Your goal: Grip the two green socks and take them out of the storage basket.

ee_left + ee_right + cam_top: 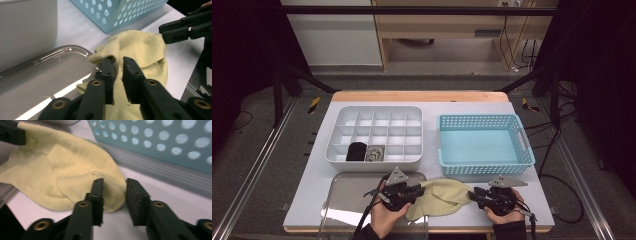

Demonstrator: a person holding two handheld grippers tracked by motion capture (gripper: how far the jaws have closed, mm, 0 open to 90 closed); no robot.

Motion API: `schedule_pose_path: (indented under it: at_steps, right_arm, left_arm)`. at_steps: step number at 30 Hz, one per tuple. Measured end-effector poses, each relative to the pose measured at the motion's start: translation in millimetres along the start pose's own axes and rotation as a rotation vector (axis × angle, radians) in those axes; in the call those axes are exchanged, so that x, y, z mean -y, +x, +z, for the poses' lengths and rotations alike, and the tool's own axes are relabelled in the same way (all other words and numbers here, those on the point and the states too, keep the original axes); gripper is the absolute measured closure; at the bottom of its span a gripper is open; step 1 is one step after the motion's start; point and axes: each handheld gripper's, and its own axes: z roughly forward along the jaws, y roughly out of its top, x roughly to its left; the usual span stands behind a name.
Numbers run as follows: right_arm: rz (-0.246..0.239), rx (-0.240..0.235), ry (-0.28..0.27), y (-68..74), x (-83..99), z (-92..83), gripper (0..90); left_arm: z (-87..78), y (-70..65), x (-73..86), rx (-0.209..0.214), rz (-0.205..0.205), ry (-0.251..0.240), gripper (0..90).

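A pale yellow sock (439, 195) lies flat on the white table near its front edge, between my two grippers. My left gripper (419, 189) sits at the sock's left end. In the left gripper view its jaws (118, 62) stand nearly together, pinching a fold of the sock (140, 47) by the cuff. My right gripper (473, 195) is at the sock's right end. Its jaws (115, 182) stand apart, and the rounded toe of the sock (62, 165) lies between and under them without being pressed. The right gripper's jaw (175, 30) shows beyond the sock in the left gripper view.
A clear plastic tray (347, 200) lies under the left hand, with the sock's left end over its edge. Behind stand a white compartment box (374, 112), holding a black item (357, 151) and a grey item (374, 153), and a light blue perforated basket (484, 119).
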Motion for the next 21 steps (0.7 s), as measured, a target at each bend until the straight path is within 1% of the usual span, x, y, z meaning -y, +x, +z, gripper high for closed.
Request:
schedule_pose_path:
  at_steps: [3,4,6,9,11,12,14,16,19,21]
  right_arm:
    - [-0.005,-0.025,0.007,0.3,-0.3,-0.6,83.7]
    - [-0.012,-0.029,0.004,-0.1,-0.5,-1.0,85.3]
    - [-0.009,-0.032,-0.002,0.2,-1.2,-2.8,87.6]
    - [-0.006,-0.033,-0.008,0.0,-2.0,-5.0,88.2]
    - [-0.005,-0.032,-0.016,-0.1,-2.6,-6.6,88.4]
    - [-0.004,-0.036,-0.02,0.1,-3.2,-8.1,88.4]
    - [-0.008,-0.045,-0.042,1.0,-6.9,-11.8,88.4]
    - [-0.022,-0.055,-0.058,3.8,-11.5,-16.3,88.4]
    - [-0.036,-0.082,-0.066,11.0,-18.9,-19.7,88.4]
    - [-0.048,-0.097,-0.059,15.5,-22.8,-16.1,88.4]
  left_arm:
    - [-0.7,1.3,-0.3,0.003,-0.002,-0.005,87.6]
    - [-0.7,1.7,-0.3,0.004,-0.008,-0.006,87.8]
    - [-0.4,2.5,0.1,0.011,-0.006,0.004,88.3]
    - [-1.0,1.8,0.8,0.021,-0.004,0.009,88.6]
    - [-4.1,1.0,1.0,0.033,-0.008,0.001,88.7]
    - [-7.6,0.2,0.5,0.038,-0.003,0.002,88.7]
    - [-15.8,-2.0,-0.4,0.046,-0.006,-0.015,88.7]
    - [-26.7,-4.7,-0.4,0.05,-0.003,-0.021,88.7]
    - [-43.4,-8.7,7.9,0.05,-0.003,-0.021,88.7]
    - [-51.0,-8.9,17.4,0.047,-0.016,-0.016,88.6]
